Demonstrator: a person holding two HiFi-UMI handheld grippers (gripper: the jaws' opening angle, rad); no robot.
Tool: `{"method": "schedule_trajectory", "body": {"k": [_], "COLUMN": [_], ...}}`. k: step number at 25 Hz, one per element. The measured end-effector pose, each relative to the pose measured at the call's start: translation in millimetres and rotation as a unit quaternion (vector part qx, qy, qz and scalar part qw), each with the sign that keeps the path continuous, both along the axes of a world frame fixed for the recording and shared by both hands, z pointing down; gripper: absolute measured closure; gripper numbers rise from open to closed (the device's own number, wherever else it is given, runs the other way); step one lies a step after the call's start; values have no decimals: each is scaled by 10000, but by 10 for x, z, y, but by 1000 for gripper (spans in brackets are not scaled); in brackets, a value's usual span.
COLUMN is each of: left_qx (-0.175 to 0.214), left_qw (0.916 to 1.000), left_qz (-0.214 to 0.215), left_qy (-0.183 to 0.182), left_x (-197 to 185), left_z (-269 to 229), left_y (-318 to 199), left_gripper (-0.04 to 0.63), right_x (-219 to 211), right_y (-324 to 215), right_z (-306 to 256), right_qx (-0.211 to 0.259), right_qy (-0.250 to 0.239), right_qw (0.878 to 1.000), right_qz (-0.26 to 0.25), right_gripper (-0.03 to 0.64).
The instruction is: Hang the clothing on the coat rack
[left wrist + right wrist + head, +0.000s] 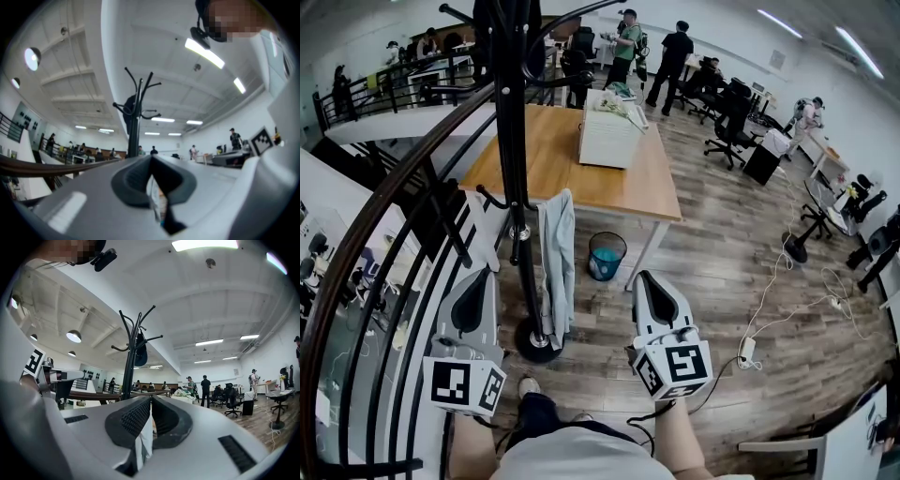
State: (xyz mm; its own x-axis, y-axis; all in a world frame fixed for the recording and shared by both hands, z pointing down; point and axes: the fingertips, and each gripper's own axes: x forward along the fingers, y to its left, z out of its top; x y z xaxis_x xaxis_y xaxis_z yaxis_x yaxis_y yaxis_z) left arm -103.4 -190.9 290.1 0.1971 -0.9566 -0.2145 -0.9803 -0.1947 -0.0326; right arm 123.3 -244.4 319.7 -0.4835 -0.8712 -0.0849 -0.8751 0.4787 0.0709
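Note:
The black coat rack (514, 141) stands just ahead of me, its base (538, 341) on the wood floor. A pale blue garment (556, 258) hangs from a low hook on its pole, reaching down near the base. My left gripper (478, 277) is held low to the left of the base, jaws together and nothing in them. My right gripper (645, 279) is low to the right of the rack, also shut and empty. Both gripper views look up at the coat rack (136, 122) (132, 357), where a dark item (139, 350) hangs near the top.
A black curved railing (389, 234) runs close on the left. Behind the rack stands a wooden table (548, 155) with a white box (609, 139); a teal bin (607, 255) sits under its edge. A power strip (747, 352) with cable lies right. People and office chairs are far back.

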Motion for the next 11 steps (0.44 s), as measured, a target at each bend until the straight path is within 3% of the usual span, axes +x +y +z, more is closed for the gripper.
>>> {"method": "schedule_trajectory", "body": {"k": [11], "left_qx": [-34], "left_qw": [10000], "left_qz": [-31], "left_qy": [16], "left_x": [-64], "left_z": [39], "left_y": [-47], "left_gripper": [586], "right_x": [-60], "right_y": [-54], "right_z": [21], "right_qx": [-10], "right_qy": [-6], "right_qw": [10000], "right_qz": [-19], "right_gripper": [618]}}
